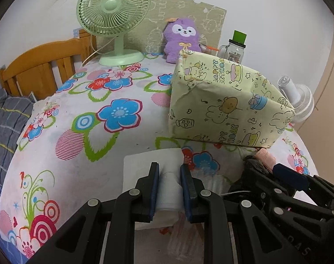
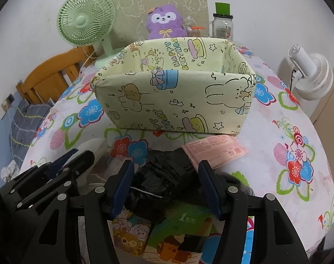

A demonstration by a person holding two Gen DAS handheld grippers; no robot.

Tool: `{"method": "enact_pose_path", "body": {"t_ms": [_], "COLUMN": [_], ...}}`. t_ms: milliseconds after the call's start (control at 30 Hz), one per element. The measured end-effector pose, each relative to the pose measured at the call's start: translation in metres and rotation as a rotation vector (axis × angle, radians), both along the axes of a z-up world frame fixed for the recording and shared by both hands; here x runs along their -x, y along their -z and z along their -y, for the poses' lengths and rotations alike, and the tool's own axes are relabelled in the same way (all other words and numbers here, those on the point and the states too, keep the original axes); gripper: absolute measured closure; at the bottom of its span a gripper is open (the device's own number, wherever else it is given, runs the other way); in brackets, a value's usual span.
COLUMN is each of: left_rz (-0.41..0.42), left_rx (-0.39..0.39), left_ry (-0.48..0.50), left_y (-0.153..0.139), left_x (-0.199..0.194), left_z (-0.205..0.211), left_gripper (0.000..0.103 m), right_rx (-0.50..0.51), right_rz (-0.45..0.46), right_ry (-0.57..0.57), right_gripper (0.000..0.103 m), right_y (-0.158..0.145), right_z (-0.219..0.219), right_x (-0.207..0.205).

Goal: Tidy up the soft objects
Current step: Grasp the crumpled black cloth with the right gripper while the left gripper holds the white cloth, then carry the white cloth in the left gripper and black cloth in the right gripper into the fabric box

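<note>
the table (image 1: pixel 83 136), round and the biggest thing here, wears a smooth cloth printed with bright flowers. on it stands the open box (image 2: pixel 173 101), stiff-walled and wrapped in pale yellow birthday paper, mouth up, likely the bin the soft things are meant for. behind it a green desk fan (image 1: pixel 113 17) and a purple plush toy (image 1: pixel 181 37) sit near the wall. just in front of the box lie a crinkly black plastic bundle (image 2: pixel 164 176) and a flat pink packet (image 2: pixel 217 151), touching each other. the right gripper (image 2: pixel 165 187) has its jaws part spread around the bundle; i cannot tell whether the pads press it. the left gripper (image 1: pixel 169 189) pinches a soft white folded tissue pack (image 1: pixel 153 167), which dents between the pads, ready to carry.
</note>
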State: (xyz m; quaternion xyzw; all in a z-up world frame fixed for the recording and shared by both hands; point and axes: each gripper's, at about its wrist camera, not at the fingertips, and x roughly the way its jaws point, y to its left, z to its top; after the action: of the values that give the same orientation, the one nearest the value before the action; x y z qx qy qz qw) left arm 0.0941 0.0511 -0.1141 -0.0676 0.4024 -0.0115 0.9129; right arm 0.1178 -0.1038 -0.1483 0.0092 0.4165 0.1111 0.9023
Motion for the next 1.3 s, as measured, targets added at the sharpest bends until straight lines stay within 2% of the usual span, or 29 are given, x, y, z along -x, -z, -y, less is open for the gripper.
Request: {"method": "enact_pose_path", "body": {"t_ms": [433, 500, 667, 1300], "left_rz": [0.004, 0.003, 0.011, 0.083], "left_rx": [0.003, 0.003, 0.002, -0.026], "left_ry": [-0.007, -0.005, -0.005, 0.016], "left_y": [0.001, 0.001, -0.001, -0.046], "left_x": [0.000, 0.000, 0.001, 0.001], "left_z": [-0.004, -0.003, -0.002, 0.012], "left_gripper": [0.085, 0.085, 0.085, 0.085], "right_rx": [0.025, 0.012, -0.019, -0.056], "right_rz": [-0.029, -0.031, -0.020, 0.091], "right_ry": [-0.018, -0.014, -0.019, -0.028], "right_gripper": [0.056, 0.066, 0.077, 0.079], "right_y": [0.009, 0.010, 0.005, -0.048], "right_z": [-0.013, -0.012, -0.012, -0.002], "right_x": [0.000, -0.001, -0.003, -0.001]}}
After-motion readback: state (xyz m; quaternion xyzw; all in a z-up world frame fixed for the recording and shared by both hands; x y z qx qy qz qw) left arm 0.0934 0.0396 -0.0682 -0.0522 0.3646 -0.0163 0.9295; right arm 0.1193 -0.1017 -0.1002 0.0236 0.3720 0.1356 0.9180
